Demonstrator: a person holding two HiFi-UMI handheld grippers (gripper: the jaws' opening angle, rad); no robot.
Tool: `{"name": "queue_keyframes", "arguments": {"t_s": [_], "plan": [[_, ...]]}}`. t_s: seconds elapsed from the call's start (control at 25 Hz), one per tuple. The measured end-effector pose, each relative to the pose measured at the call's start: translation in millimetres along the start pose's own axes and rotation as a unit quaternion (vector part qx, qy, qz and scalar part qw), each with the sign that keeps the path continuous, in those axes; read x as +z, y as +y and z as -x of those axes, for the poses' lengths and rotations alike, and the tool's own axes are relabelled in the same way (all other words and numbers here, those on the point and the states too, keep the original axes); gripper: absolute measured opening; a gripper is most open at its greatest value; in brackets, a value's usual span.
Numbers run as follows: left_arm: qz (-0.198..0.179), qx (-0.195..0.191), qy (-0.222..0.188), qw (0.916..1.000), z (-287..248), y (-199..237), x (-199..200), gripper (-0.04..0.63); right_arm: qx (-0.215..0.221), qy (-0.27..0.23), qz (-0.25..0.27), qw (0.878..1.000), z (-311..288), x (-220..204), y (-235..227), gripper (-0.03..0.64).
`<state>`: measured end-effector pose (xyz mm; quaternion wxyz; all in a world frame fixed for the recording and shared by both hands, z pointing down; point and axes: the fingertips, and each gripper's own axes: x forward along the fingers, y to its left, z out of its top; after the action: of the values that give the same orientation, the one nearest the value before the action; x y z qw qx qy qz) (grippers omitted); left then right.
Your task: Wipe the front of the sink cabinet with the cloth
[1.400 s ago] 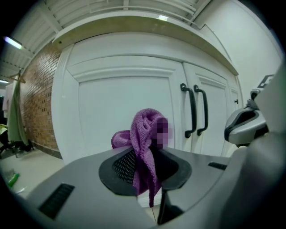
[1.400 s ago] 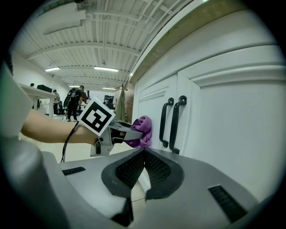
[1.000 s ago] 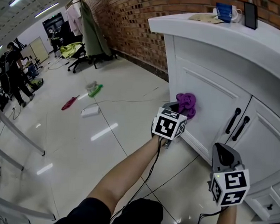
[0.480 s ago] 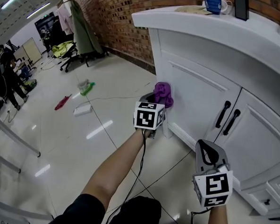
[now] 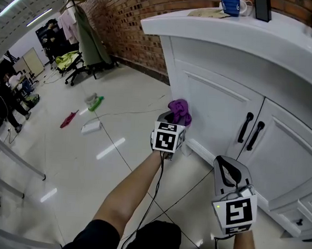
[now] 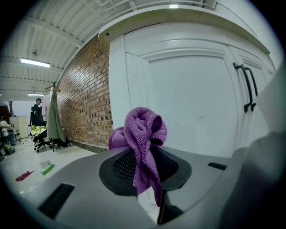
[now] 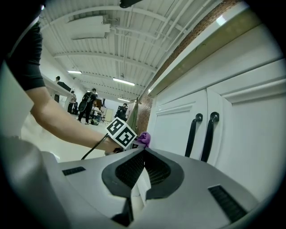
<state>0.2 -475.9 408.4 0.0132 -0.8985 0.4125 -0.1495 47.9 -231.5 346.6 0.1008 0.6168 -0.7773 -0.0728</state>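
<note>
Cloth (image 5: 179,109) sits clamped in my left gripper (image 5: 172,117), beside the cabinet (image 5: 220,107); contact unclear. My right gripper (image 5: 227,171) has its jaws together.

- Left gripper (image 5: 171,118), on a bare forearm (image 5: 133,193) stretched forward, has its jaws pinched on the purple cloth (image 5: 180,109).
- Right gripper (image 5: 228,172) is held lower, nearer the body, jaws together with nothing between them.

Your cloth (image 6: 142,132) of nubby purple terry, your left hand-held gripper (image 6: 146,155) matt grey plastic, sink cabinet (image 5: 220,107) smooth white paint, floor (image 5: 109,160) glossy tile, wall (image 5: 139,17) rough brick
</note>
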Motion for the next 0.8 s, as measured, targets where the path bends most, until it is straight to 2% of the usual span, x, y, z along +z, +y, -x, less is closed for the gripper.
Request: {"name": "queue_keyframes", "arguments": {"t_s": [0.12, 0.24, 0.48, 0.8], "plan": [[-0.017, -0.033, 0.002, 0.9993, 5, -29, -1, 0.084, -0.019, 0.028, -0.009, 0.999, 3, -11, -5, 0.002], [-0.042, -0.083, 0.0, 0.9956, 11, -70, 3, 0.084, -0.038, 0.039, -0.016, 0.998, 6, -15, -14, 0.002], [-0.057, -0.15, 0.003, 0.987, 30, -134, 8, 0.083, -0.07, 0.07, -0.03, 0.995, 19, -23, -27, 0.002], [-0.048, -0.236, -0.009, 0.9705, 56, -211, 19, 0.084, -0.107, 0.098, -0.021, 0.989, 43, -31, -38, 0.002]]}}
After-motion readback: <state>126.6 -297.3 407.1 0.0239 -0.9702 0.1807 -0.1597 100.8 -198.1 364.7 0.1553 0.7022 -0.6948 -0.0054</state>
